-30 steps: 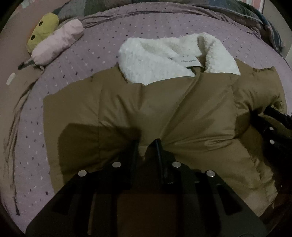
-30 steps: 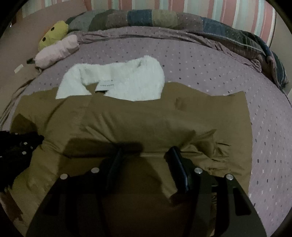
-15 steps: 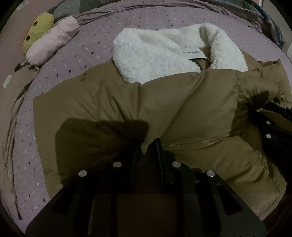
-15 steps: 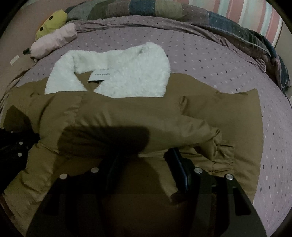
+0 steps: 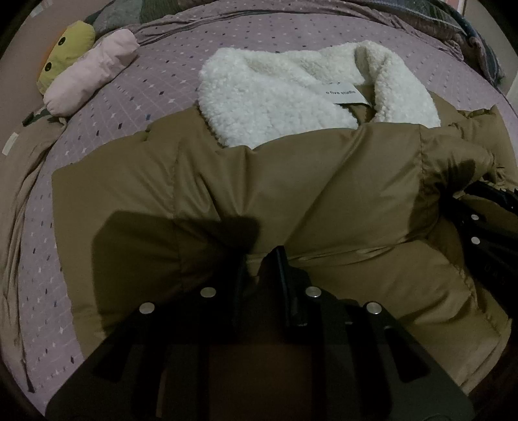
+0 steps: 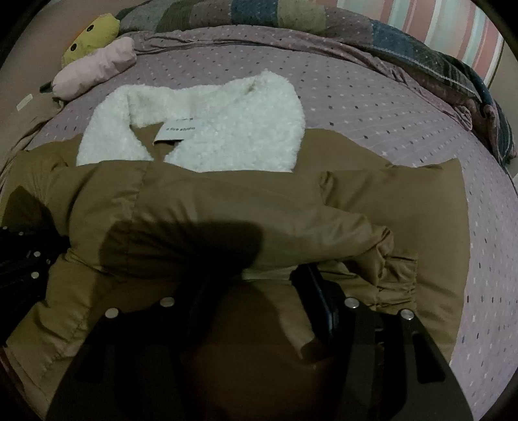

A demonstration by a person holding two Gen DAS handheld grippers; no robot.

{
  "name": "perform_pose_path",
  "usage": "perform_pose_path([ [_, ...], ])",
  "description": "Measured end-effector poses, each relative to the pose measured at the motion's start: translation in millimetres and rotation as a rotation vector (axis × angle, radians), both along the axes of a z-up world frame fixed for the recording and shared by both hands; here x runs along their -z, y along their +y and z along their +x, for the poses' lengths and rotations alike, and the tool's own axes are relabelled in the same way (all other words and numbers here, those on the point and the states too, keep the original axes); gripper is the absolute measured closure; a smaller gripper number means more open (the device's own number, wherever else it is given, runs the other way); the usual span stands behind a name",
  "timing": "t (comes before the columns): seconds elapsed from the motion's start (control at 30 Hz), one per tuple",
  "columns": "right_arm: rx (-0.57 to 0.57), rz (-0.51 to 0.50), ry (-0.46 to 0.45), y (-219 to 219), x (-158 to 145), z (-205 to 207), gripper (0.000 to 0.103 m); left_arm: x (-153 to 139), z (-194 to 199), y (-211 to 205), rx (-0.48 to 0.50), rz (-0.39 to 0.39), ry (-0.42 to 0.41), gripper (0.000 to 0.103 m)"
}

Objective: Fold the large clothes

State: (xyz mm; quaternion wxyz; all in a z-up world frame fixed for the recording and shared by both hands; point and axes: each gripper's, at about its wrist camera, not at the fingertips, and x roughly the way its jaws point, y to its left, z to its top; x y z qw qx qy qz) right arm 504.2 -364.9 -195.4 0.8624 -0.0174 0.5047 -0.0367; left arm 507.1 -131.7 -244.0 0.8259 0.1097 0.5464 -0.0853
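I have both claws down on the brown padded jacket (image 5: 323, 194), which lies spread across the bed (image 5: 168, 74) with its white fleece collar (image 5: 275, 97) opened flat toward the far side and a small white label (image 5: 344, 95) showing at the neck. The bedsheet is mauve with small dots.

My left claw (image 5: 260, 259) is pinched almost fully together, and a ridge of the brown fabric is bunched up between its two fingers, so I read it as gripping the jacket's near fold. My right claw (image 6: 255, 278) stands about half open; brown fabric fills the gap and rides over the left finger, while the right finger (image 6: 319, 298) shows clearly beside a gathered cuff (image 6: 393, 275). In this dim light I think the pads are pressing on a thick roll of the jacket, but the contact itself is hidden in shadow.

A sleeve is folded across the body of the jacket, its elastic cuff ending just beside my right claw. In the left wrist view the other claw's black frame shows at the right edge, resting on the jacket.

At the far left corner of the bed lie a pink bolster (image 5: 90, 71) and, touching it, a yellow plush toy (image 5: 68, 45). A patchwork blanket (image 6: 291, 13) is heaped along the far edge.
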Motion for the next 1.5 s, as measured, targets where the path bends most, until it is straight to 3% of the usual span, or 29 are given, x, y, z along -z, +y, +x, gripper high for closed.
perform_pose_path([
  [0.4, -0.002, 0.010, 0.014, -1, 3, 3, 0.048, 0, 5, -4, -0.001, 0.016, 0.003, 0.085],
  [0.63, 0.002, 0.020, 0.045, -2, -6, -6, 0.046, -12, -12, -13, -0.006, 0.096, -0.047, 0.084],
  [0.83, 0.002, 0.054, -0.012, -4, -24, -61, 0.046, -30, -63, 6, -0.039, 0.065, -0.118, 0.082],
  [0.97, -0.008, 0.103, -0.131, -11, -52, -113, 0.044, -59, -105, 27, -0.069, 0.006, -0.166, 0.079],
  [1.0, -0.002, 0.105, -0.180, -13, -64, -133, 0.035, -66, -115, 31, -0.068, 0.009, -0.185, 0.077],
  [1.07, 0.019, 0.113, -0.226, -18, -77, -159, 0.026, -82, -141, 41, -0.074, 0.012, -0.225, 0.060],
  [1.13, 0.038, 0.135, -0.261, -25, -89, -190, 0.025, -90, -162, 55, -0.081, 0.000, -0.249, 0.038],
  [1.23, 0.042, 0.104, -0.267, -26, -100, -227, 0.024, -102, -205, 75, -0.100, -0.017, -0.268, 0.023],
  [1.33, 0.034, 0.087, -0.276, -21, -104, -264, 0.020, -104, -241, 91, -0.111, -0.019, -0.286, 0.011],
  [1.43, 0.020, 0.060, -0.275, -13, -103, -295, 0.018, -103, -275, 103, -0.116, -0.020, -0.282, 0.007],
  [1.5, 0.019, 0.045, -0.285, -8, -104, -313, 0.009, -105, -300, 117, -0.137, -0.023, -0.276, 0.003],
])
